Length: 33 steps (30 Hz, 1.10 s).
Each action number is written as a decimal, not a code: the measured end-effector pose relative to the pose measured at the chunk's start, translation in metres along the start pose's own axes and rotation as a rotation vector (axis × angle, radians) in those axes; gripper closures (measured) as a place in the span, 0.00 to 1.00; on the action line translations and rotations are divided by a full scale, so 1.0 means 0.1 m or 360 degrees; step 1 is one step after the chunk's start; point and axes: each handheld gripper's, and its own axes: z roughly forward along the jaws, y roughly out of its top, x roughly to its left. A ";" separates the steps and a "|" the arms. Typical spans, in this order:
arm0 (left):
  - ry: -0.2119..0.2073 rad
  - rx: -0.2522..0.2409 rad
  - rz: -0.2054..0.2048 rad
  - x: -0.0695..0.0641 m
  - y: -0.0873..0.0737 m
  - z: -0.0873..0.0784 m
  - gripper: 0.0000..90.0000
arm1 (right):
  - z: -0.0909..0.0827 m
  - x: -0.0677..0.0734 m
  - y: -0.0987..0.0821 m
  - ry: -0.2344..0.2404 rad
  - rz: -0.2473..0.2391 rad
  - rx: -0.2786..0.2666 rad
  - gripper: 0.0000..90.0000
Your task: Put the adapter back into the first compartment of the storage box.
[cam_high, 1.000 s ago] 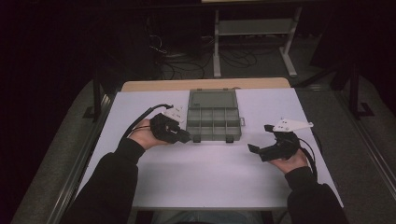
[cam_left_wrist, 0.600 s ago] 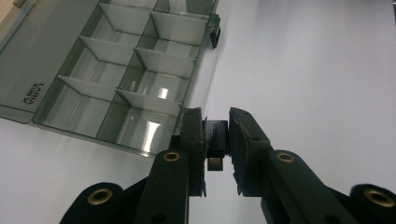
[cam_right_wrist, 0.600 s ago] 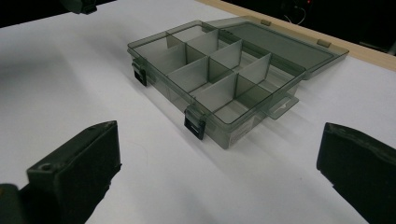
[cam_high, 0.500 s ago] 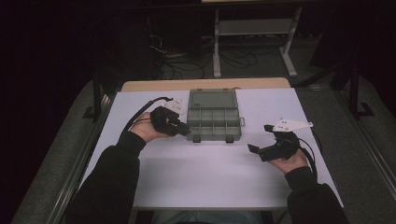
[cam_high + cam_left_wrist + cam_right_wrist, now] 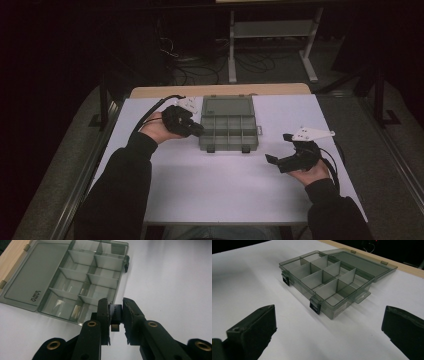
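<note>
Smoky grey plastic makes up the open organizer box [image 5: 228, 131], which sits on the white bench [image 5: 215, 185] toward its far half, just short of the bare wooden strip [image 5: 220, 90] along the far edge. Its lid [image 5: 227, 105] lies folded back flat on the far side, and the tray part is split by dividers into two rows of compartments. Two dark latches [image 5: 315, 305] hang on the near wall of the tray.

My left gripper [image 5: 115, 312] is held at the left side of the box, its tips close to the box's left edge in the high view. Its fingers [image 5: 103, 312] are pinching a small black part [image 5: 115, 315], which sits squeezed between the two pads with a bit of metal showing at its lower end. In the left gripper view the part hangs just off the near corner of the tray; I cannot tell whether it is over a compartment or just outside the wall.

My right gripper [image 5: 278, 148] is well apart from the box, out to its right and nearer to me, hovering above bare bench. Its fingers [image 5: 257, 325] are spread wide with nothing between them, and the box lies ahead of them in the right gripper view. A cable [image 5: 150, 112] trails back from the left gripper across the bench.
</note>
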 end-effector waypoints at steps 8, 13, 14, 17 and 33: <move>0.0016 -0.0036 -0.0058 0.12 -0.05 0.02 0.85 | 0.00 0.00 0.00 0.0001 -0.0002 0.0004 0.00; 0.0037 -0.0062 -0.0088 0.21 -0.08 0.05 0.85 | 0.01 0.00 0.00 0.0002 -0.0002 0.0007 0.00; 0.0040 -0.0065 -0.0090 0.22 -0.08 0.06 0.85 | 0.01 0.00 0.00 0.0002 -0.0001 0.0008 0.00; 0.0054 -0.0076 -0.0110 0.27 -0.10 0.08 0.85 | 0.01 0.00 0.00 0.0002 -0.0001 0.0008 0.00; 0.0140 -0.0143 -0.0195 0.46 -0.20 0.23 0.85 | 0.01 -0.01 0.00 0.0002 0.0000 0.0010 0.00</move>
